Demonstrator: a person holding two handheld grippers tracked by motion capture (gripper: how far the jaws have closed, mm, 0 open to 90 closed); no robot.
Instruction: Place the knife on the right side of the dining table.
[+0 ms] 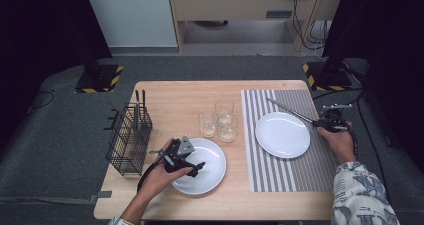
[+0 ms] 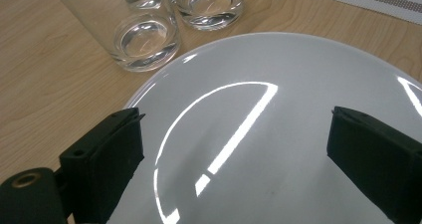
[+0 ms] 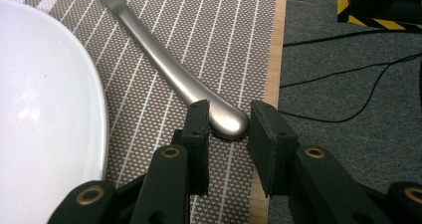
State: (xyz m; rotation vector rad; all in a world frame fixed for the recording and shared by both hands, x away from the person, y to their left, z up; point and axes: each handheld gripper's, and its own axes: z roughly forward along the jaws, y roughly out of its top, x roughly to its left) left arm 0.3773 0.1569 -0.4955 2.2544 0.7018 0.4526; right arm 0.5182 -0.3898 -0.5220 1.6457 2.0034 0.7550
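My right gripper [image 1: 320,121] [image 3: 229,119] is at the right edge of the striped placemat [image 1: 295,180] [image 3: 199,35]. Its jaws stand close on either side of the rounded handle end of a metal knife [image 1: 290,111] [image 3: 164,64], which lies flat on the mat beside a white plate [image 1: 282,135] [image 3: 45,109]. My left gripper [image 1: 196,168] [image 2: 234,119] hovers open just over a second white plate [image 1: 212,157] [image 2: 259,84] at the front left, with nothing between its jaws.
Three empty glasses [image 1: 220,120] [image 2: 144,40] stand clustered behind the left plate. A black wire basket [image 1: 127,140] with utensils in it stands at the wooden table's [image 1: 175,95] left edge. Cables lie on the floor to the right [image 3: 348,69].
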